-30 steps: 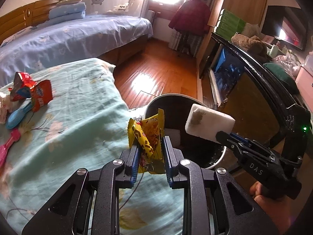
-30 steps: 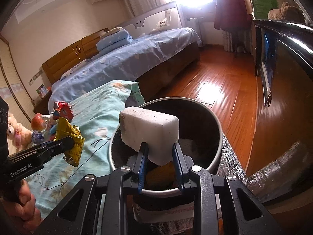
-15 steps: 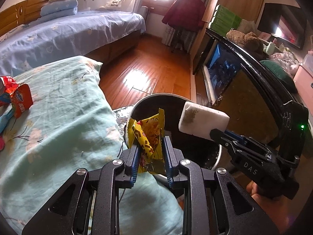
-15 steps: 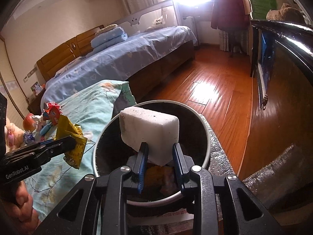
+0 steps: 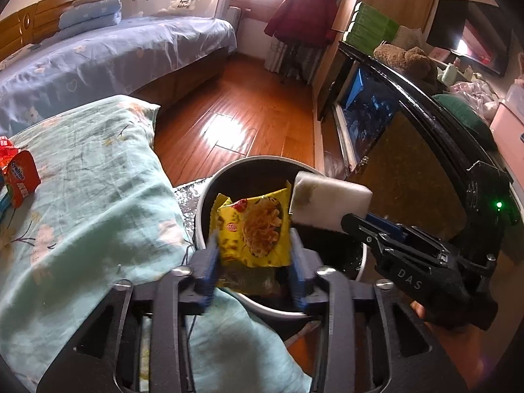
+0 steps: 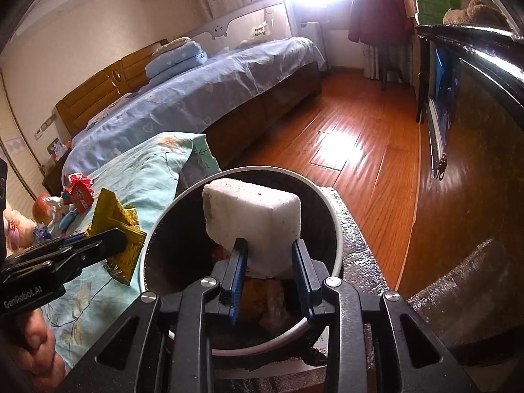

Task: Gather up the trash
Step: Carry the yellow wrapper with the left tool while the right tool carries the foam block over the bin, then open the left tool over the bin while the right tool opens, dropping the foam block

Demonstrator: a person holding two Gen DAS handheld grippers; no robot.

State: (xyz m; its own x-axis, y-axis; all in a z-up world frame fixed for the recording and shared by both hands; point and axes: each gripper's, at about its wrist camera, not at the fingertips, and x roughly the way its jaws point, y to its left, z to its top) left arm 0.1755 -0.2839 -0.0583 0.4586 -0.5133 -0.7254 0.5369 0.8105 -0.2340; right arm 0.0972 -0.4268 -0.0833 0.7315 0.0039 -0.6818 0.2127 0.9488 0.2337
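Trash is being dropped, and the release step is under way at both hands. At far left of the left wrist view, a red snack packet [image 5: 21,177] is lying on the pale green bedcover [image 5: 82,180], still waiting to be collected. Moving right to lower centre of that view, the left gripper [image 5: 253,258] is hanging over the near rim of the round dark bin [image 5: 203,196]; its jaws have just been opening, and the yellow noodle wrapper [image 5: 253,232] is sitting loosely between them, turned flat toward the camera, with the blue pads no longer squeezing it. Seen from the right wrist view, that wrapper is at left, just outside the bin's rim, so it may be falling on the edge rather than cleanly inside.

Further right, the right gripper [image 6: 268,262] is poised over the bin's mouth. Its jaws have also just been opening, and the white foam block [image 6: 252,222] is standing between them; whether the pads are pressing on it I cannot tell.

Next, I judge, both jaws need spreading wider, with the left hand nudging rightward over the opening, before returning to the bedcover for the red packet.
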